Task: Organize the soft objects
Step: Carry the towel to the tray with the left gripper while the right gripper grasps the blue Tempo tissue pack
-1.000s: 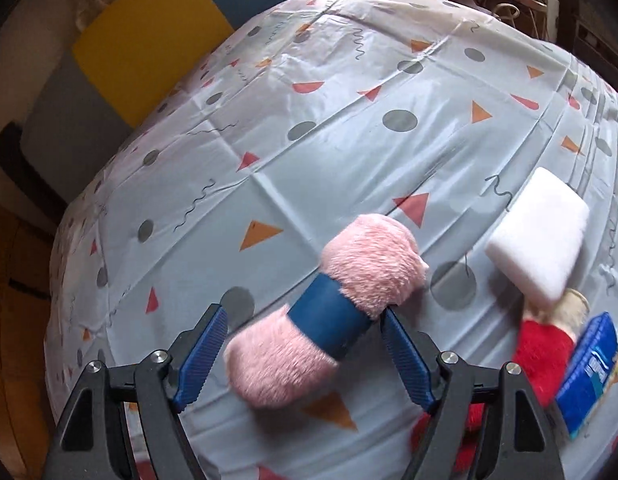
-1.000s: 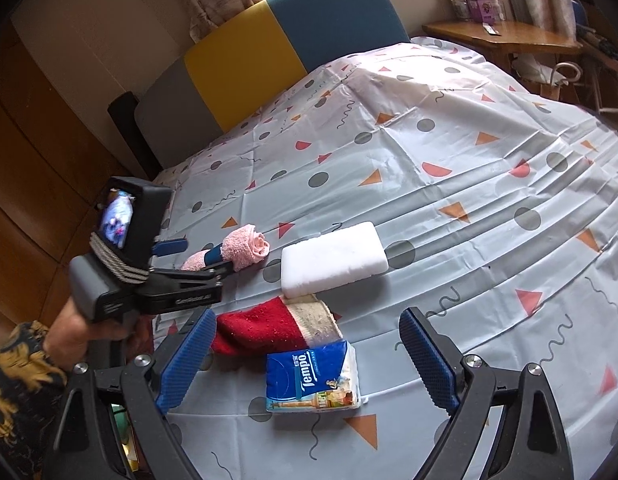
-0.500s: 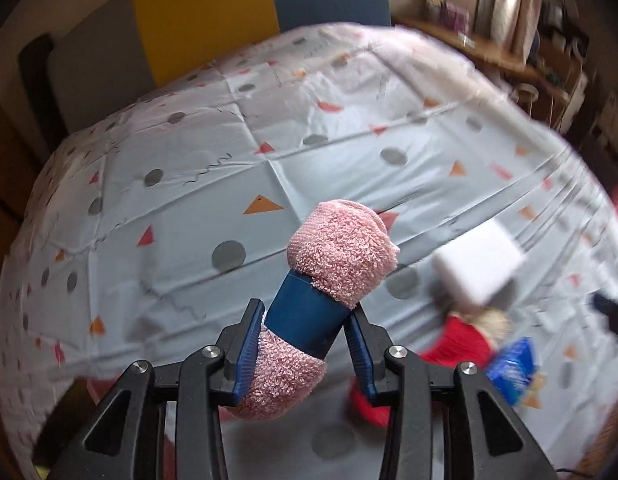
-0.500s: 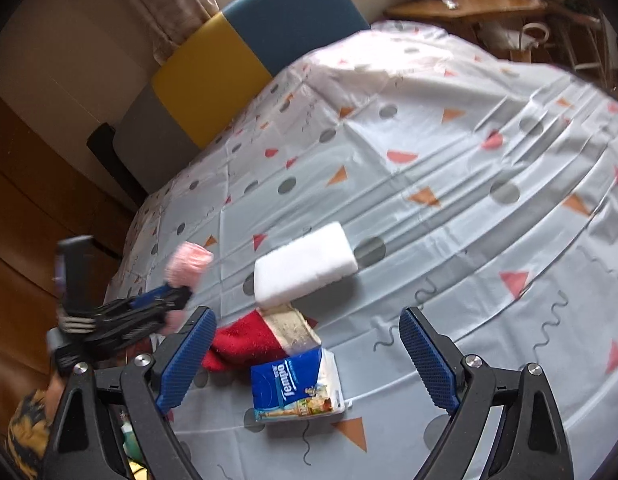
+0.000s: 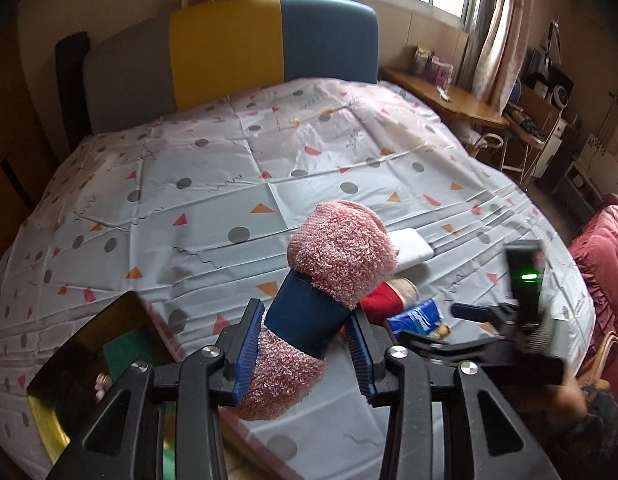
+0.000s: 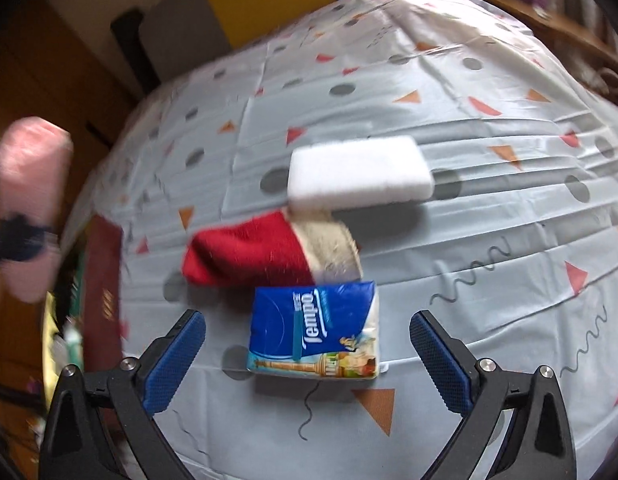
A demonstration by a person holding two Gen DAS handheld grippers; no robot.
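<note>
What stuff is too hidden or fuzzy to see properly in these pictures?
- Left wrist view: the pink towel roll covers most of the red sock and white sponge.
- Left wrist view: the box is cut off by the left gripper.
- Right wrist view: motion blur smears the box contents at the left edge.

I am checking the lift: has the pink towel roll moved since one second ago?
Yes. The pink towel roll, clamped in the left hand-held gripper, rose off the patterned sheet.

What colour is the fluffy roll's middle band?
Dark blue band, on the pink roll; clearest in left wrist view.
</note>
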